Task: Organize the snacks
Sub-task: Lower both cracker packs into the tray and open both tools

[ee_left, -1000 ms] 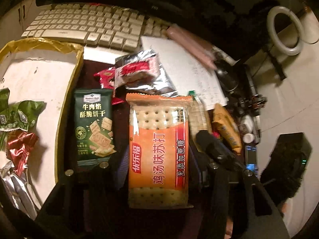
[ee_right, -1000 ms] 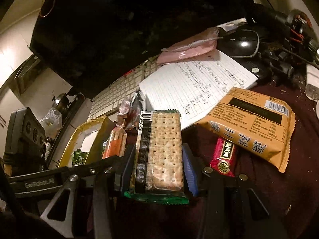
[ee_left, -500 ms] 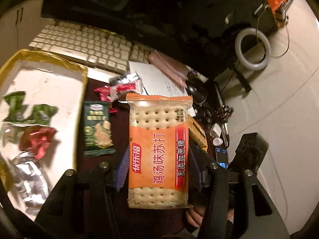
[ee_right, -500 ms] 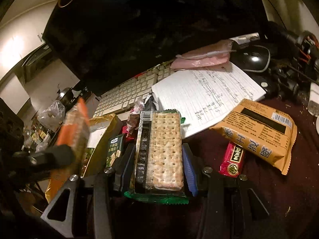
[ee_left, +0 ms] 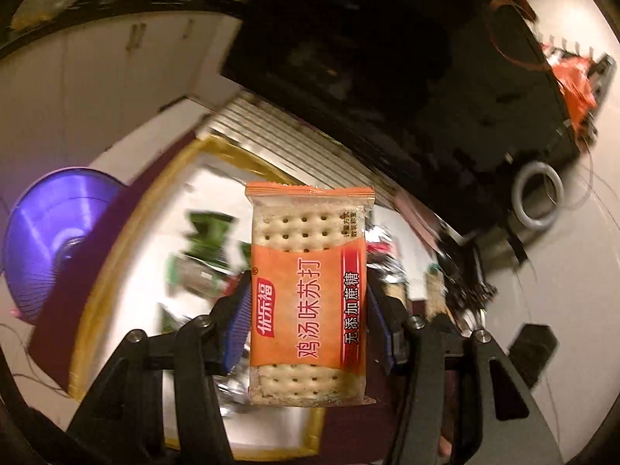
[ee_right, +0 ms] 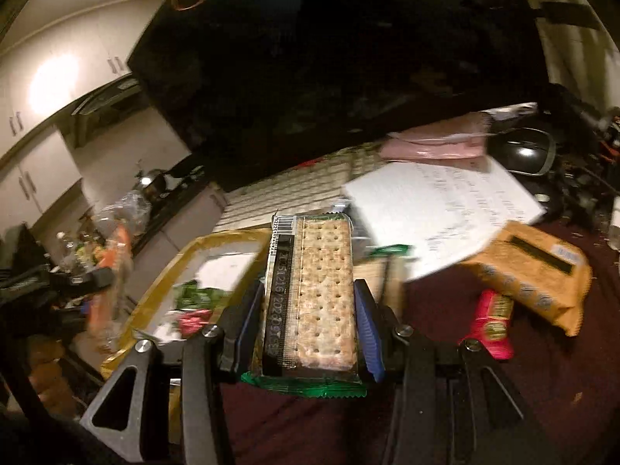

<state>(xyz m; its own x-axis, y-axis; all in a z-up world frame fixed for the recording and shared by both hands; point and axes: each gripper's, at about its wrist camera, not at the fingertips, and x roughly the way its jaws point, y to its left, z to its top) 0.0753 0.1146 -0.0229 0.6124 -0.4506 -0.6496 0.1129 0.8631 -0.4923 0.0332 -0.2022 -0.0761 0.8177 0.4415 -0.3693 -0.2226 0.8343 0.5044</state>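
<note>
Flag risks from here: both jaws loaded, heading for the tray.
1. The orange cracker pack is pinched only at its lower half in the left gripper; it may slip or crack.
2. The gold-rimmed tray already holds wrappers, so the green-edged cracker pack in the right gripper may land on them.

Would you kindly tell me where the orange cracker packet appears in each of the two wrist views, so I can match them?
Left wrist view: the orange cracker packet fills the centre, clamped between the left gripper's pads.
Right wrist view: the same packet is a blurred orange streak at the far left edge.
Shared landmark: the gold-rimmed tray, behind the packet in the left view and left of centre in the right view.
</note>
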